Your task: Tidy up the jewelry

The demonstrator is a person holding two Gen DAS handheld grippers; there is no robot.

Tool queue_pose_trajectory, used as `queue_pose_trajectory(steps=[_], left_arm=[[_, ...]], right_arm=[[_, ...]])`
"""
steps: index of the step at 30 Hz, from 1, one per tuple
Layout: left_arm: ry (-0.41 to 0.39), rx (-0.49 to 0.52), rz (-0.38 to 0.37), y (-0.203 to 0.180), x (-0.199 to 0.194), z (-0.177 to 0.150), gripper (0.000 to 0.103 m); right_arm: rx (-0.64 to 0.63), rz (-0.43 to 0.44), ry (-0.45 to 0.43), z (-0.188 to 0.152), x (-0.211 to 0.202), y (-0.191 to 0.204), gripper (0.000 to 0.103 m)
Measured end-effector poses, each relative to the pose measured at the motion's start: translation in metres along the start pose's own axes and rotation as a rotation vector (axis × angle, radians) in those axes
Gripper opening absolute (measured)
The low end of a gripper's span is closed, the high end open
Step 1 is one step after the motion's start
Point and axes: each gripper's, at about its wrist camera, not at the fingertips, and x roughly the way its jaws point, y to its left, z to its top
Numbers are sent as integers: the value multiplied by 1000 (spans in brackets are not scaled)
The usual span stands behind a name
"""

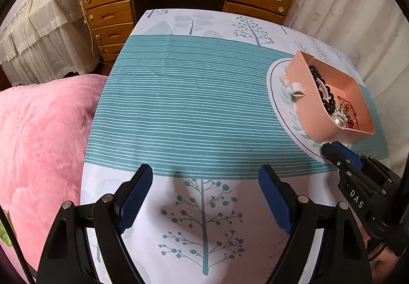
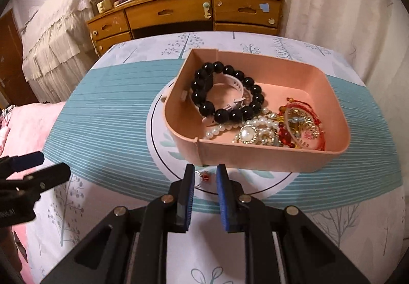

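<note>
Tiny red earring [image 2: 204,176] sits on the plate [image 2: 163,156] right between the half-spread right gripper [image 2: 204,176], touching neither pad, pink box [image 2: 255,158] just beyond.

The tiny red trinket [image 2: 204,176] in front of the pink box [image 2: 255,156] is too small to identify, perhaps an earring; the box hides most of the plate [image 2: 158,135].

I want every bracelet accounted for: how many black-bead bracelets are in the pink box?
1. The black-bead bracelet lies in the left part of the pink box, over a white strap; the jewelry pile beside it could hide others.
</note>
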Motion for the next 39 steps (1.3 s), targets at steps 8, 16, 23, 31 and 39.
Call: queue_pose_trajectory(steps=[8,16,23,31,39], left_arm=[[-7,-58,-49,11,4,7,83],[-5,-68,-8,4,1,7,83],[-52,-96,3,-11,-40,-14,83],[21,-162,-15,-46,-77,-48,83],[68,-172,11,-97,-112,-83,84]], right_arm=[[-9,0,12,-1,8,0,7],[-45,170,-18,4,-15,3,7],[-17,193,-240,33,-67,-22,7],[36,89,-178,48,-87,-82,57],[108,82,49,-9,-111,-128,84]])
